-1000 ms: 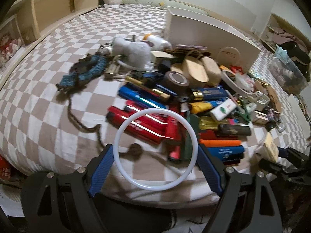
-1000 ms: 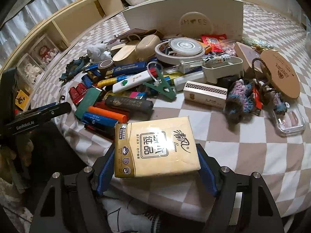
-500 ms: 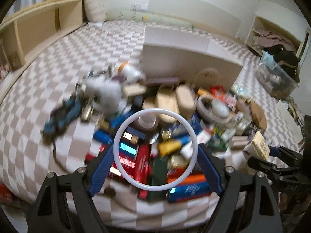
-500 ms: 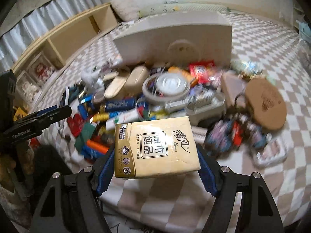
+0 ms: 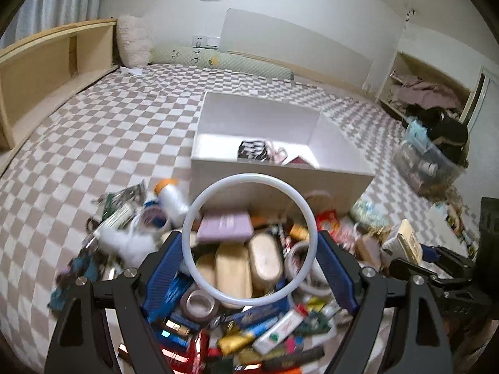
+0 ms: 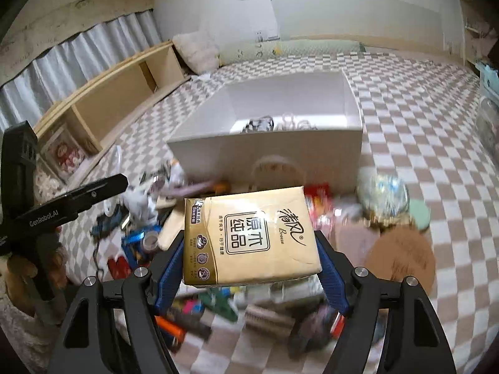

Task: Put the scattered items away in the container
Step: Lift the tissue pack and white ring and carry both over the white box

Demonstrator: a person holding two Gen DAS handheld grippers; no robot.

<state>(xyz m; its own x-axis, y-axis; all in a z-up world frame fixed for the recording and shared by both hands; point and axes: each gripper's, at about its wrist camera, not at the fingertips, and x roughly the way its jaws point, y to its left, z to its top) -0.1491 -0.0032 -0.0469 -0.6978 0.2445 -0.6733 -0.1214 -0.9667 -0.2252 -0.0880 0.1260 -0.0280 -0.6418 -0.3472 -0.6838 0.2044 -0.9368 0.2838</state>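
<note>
Raised since before: both loads, pile now below; left gripper [image 5: 249, 249] pinches white ring [image 5: 249, 240], right gripper [image 6: 251, 249] pinches tissue pack [image 6: 249, 233]; step: carry; next: release over white box [image 5: 280, 176] at 12 o'clock

A bedroom with a checkered bed cover

The checkered bed cover [image 5: 103, 131] spreads wide. A wooden shelf [image 5: 46, 62] runs along one side, a fluffy white pillow [image 5: 134, 45] and a long green bolster [image 5: 224, 62] lie near the wall, and grey curtains [image 6: 78, 53] hang behind.
</note>
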